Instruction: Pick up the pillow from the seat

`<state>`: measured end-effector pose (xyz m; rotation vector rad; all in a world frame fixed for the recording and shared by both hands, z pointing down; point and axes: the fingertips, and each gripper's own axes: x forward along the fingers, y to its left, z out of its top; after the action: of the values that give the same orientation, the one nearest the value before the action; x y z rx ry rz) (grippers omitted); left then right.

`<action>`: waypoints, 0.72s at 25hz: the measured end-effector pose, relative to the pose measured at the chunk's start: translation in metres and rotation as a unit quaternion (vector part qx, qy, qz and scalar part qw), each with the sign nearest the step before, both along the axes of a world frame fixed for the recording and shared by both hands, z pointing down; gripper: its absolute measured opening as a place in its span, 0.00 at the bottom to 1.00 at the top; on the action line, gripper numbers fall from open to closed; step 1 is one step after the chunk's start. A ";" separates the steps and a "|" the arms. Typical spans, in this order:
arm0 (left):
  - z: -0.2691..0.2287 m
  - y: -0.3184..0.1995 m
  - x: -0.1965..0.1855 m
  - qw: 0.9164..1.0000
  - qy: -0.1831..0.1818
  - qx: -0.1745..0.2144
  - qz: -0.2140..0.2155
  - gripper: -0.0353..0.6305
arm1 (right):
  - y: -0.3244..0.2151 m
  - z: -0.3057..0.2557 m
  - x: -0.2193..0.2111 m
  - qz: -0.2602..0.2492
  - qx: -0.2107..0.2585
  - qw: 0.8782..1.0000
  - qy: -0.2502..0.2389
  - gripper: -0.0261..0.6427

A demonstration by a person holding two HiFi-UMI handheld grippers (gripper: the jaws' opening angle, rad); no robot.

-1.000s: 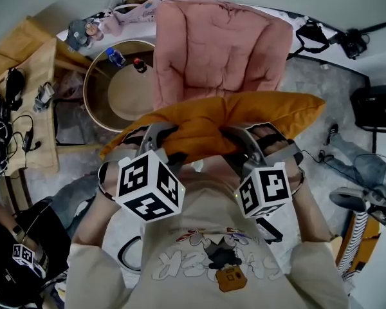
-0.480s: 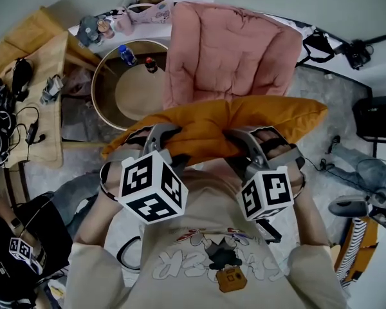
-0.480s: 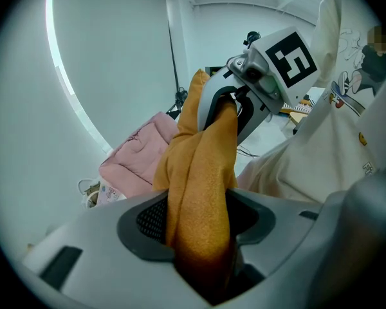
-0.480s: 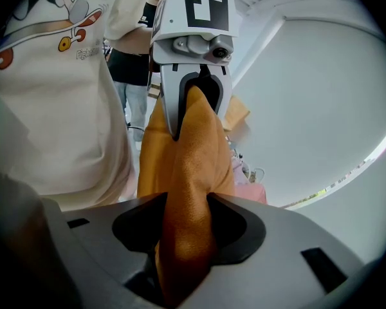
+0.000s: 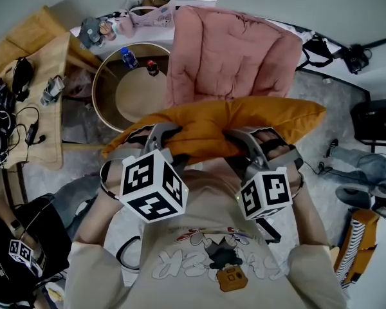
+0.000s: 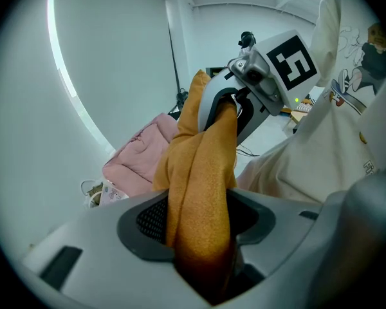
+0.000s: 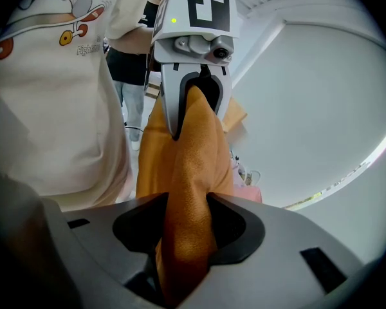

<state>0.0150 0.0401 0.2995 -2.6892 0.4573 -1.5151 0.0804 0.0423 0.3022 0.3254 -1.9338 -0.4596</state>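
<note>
Orange pillow (image 5: 244, 116), one, clamped in two tools, left tool (image 5: 161, 138) and right tool (image 5: 240, 139), near one pink chair (image 5: 225, 50)

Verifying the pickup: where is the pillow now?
Head view, mid-frame: the pillow is held in front of the pink chair, its near edge pinched by the left gripper and right gripper.

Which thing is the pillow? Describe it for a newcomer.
Find the pink padded chair at the head view's top. Just in front of it hangs the orange pillow, pinched along its near edge by the left gripper and right gripper. It's the only orange cushion.
</note>
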 end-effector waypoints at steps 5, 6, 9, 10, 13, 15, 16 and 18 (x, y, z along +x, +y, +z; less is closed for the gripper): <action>-0.001 -0.002 -0.001 1.000 0.003 -0.006 -0.002 0.39 | -0.002 -0.001 -0.001 -0.003 -0.005 1.000 0.002 0.33; -0.001 -0.003 -0.001 1.000 0.003 -0.006 -0.001 0.39 | -0.003 -0.001 -0.001 -0.002 -0.005 1.000 0.002 0.33; -0.001 -0.002 -0.004 1.000 0.005 -0.005 -0.002 0.39 | -0.002 -0.001 -0.004 -0.001 -0.005 1.000 0.003 0.33; -0.001 -0.002 -0.005 1.000 0.006 -0.007 -0.002 0.39 | -0.002 -0.001 -0.005 -0.002 -0.006 1.000 0.003 0.33; -0.001 -0.003 -0.007 1.000 0.009 -0.011 -0.005 0.39 | -0.003 -0.002 -0.007 -0.004 -0.007 1.000 0.005 0.33; 0.000 -0.005 -0.009 1.000 0.009 -0.011 -0.006 0.39 | -0.005 -0.001 -0.009 -0.004 -0.007 1.000 0.005 0.33; 0.000 -0.006 -0.010 1.000 0.009 -0.011 -0.006 0.39 | -0.006 -0.001 -0.010 -0.005 -0.007 1.000 0.005 0.33; 0.001 -0.006 -0.013 1.000 0.010 -0.012 -0.008 0.39 | -0.007 0.001 -0.013 -0.006 -0.008 1.000 0.006 0.33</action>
<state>0.0025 0.0337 0.3010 -2.7273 0.4642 -1.5100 0.0677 0.0352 0.3030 0.2991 -1.9284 -0.4522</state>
